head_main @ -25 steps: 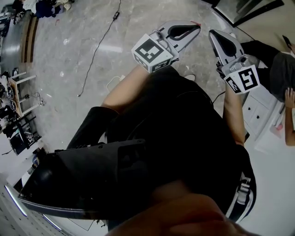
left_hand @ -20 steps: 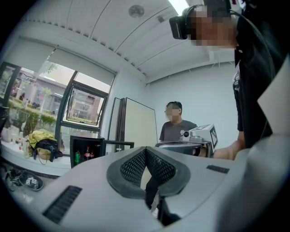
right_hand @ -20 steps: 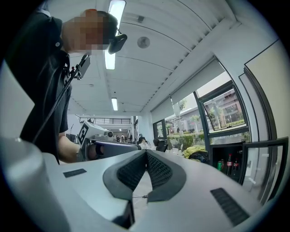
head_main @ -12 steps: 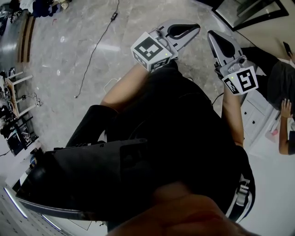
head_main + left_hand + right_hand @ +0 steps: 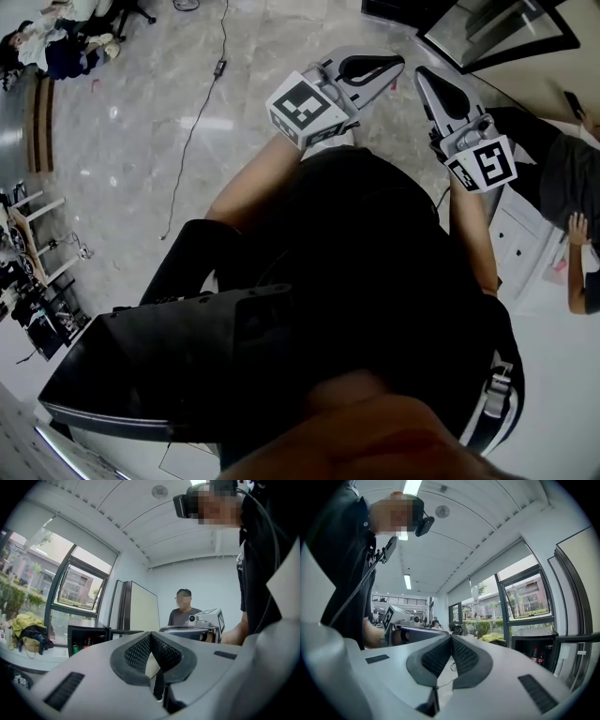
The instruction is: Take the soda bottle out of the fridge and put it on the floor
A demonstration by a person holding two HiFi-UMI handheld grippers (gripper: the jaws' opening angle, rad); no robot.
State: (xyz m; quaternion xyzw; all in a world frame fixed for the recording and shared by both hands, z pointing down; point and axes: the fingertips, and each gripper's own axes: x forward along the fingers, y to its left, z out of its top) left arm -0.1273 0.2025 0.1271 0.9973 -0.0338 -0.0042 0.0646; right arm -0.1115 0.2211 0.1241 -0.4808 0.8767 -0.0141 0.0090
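- Head view: left gripper and right gripper are both clenched and empty, side by side above the floor. Nothing to fetch shows here.
- Left gripper view: the open fridge stands well off, under the window. Walk closer, then spread one gripper's jaws before reaching in.
- Right gripper view: a red-capped soda bottle stands upright inside. Grasp its body squarely.
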